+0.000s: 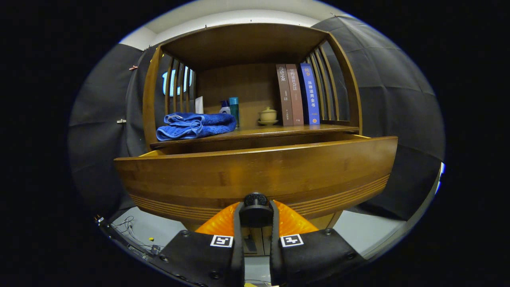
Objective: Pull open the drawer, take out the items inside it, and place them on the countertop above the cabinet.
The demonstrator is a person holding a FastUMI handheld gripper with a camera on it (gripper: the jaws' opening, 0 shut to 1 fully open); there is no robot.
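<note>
The wooden drawer (255, 171) of the cabinet stands pulled out toward me, its broad front panel close ahead. A round dark knob (255, 199) sits low on that front, and my gripper (255, 213) is shut on it, both fingers pressed against its sides. The drawer's inside is hidden behind the front panel. Above the drawer runs the countertop (279, 130) of the cabinet. A folded blue towel (195, 124) lies on the countertop's left part.
On the countertop stand two small bottles (231, 108), a lidded cup on a saucer (267, 115) and three upright books (298, 95). Slatted wooden sides and a roof enclose that shelf space. Cables (131, 231) lie on the grey floor, lower left.
</note>
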